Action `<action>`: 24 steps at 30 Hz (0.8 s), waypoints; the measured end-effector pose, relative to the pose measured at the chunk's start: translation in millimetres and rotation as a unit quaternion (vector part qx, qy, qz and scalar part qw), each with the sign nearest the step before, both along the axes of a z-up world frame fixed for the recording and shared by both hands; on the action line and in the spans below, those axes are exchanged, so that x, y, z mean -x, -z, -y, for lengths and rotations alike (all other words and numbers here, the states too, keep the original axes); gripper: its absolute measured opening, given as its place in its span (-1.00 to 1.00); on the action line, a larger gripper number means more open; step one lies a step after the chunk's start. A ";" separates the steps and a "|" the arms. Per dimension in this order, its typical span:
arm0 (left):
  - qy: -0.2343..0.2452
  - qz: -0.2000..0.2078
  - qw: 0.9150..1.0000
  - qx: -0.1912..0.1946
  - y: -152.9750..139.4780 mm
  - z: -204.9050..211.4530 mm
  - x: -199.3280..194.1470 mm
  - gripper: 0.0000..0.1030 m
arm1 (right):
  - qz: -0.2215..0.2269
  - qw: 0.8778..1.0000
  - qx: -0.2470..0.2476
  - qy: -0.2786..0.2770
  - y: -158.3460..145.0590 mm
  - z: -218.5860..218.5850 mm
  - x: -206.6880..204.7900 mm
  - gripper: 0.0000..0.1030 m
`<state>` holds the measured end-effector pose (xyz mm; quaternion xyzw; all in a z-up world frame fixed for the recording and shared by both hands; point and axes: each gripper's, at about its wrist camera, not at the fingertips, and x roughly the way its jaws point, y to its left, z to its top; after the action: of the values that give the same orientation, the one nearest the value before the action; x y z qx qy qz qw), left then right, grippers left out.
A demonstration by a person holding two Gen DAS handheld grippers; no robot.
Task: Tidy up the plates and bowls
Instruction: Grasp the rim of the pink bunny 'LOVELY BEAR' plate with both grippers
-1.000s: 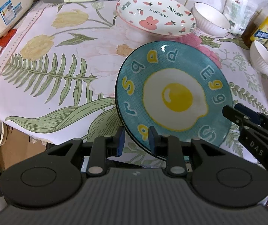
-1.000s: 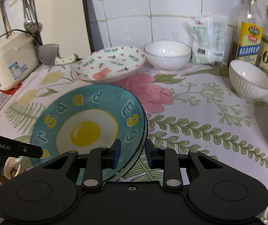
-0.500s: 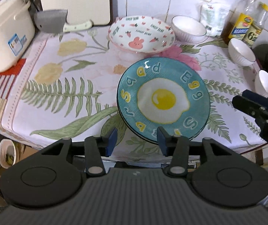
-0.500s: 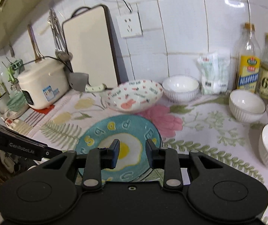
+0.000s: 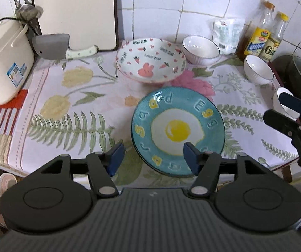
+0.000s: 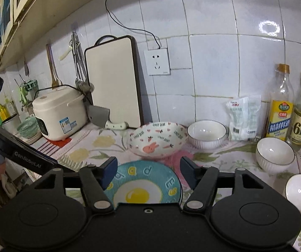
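Note:
A teal plate [image 5: 177,130] with a fried-egg picture lies flat on the flowered cloth, and a second rim shows just under it. My left gripper [image 5: 153,155] hovers above its near edge, jaws opening, nothing pressed between the pads. My right gripper [image 6: 148,168] hangs over the same plate [image 6: 142,187], jaws also opening and empty; it shows at the right edge [image 5: 293,109] of the left wrist view. Behind the plate stands a white bunny dish [image 5: 150,61]. Three white bowls [image 5: 200,48] [image 5: 257,71] [image 5: 285,105] sit along the back and right.
A rice cooker [image 5: 3,63], a cleaver [image 5: 51,46] and an upright cutting board [image 5: 72,10] stand at the back left. Two bottles [image 5: 259,35] and a white bag [image 5: 228,35] line the tiled wall. A dark pan [image 5: 297,73] sits past the table's right end.
Both grippers let go of the teal plate's rim, opened wide and rose away from the table. The plate now lies flat on the cloth.

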<state>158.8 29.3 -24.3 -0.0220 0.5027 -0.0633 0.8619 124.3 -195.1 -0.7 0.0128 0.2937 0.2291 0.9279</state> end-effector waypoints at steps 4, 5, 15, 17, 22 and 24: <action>-0.010 0.023 1.000 -0.014 0.4 -5.0 -11.8 0.35 | 0.019 1.000 0.011 -0.016 5.5 -4.9 -8.7 0.46; -0.014 0.030 0.999 -0.018 1.5 -6.1 -15.6 0.37 | 0.026 0.999 0.018 -0.024 7.8 -7.2 -11.7 0.46; -0.049 0.091 0.995 0.007 18.5 -21.1 -58.1 0.68 | 0.043 0.998 0.018 -0.052 38.0 -19.8 -52.6 0.67; -0.052 0.102 0.993 0.010 26.1 -24.6 -67.6 0.68 | 0.029 0.998 0.011 -0.047 47.7 -20.1 -67.6 0.67; -0.054 0.130 0.990 0.019 50.2 -32.8 -87.5 0.72 | 0.003 0.999 -0.014 -0.040 71.4 -16.9 -103.6 0.67; -0.050 0.149 0.987 0.019 60.3 -34.3 -93.9 0.76 | -0.016 0.998 -0.044 -0.040 82.3 -11.7 -122.7 0.67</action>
<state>252.7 63.6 -84.6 -0.0543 0.3660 -0.0322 0.9285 247.0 -183.5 -83.0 0.0450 0.2983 0.2785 0.9118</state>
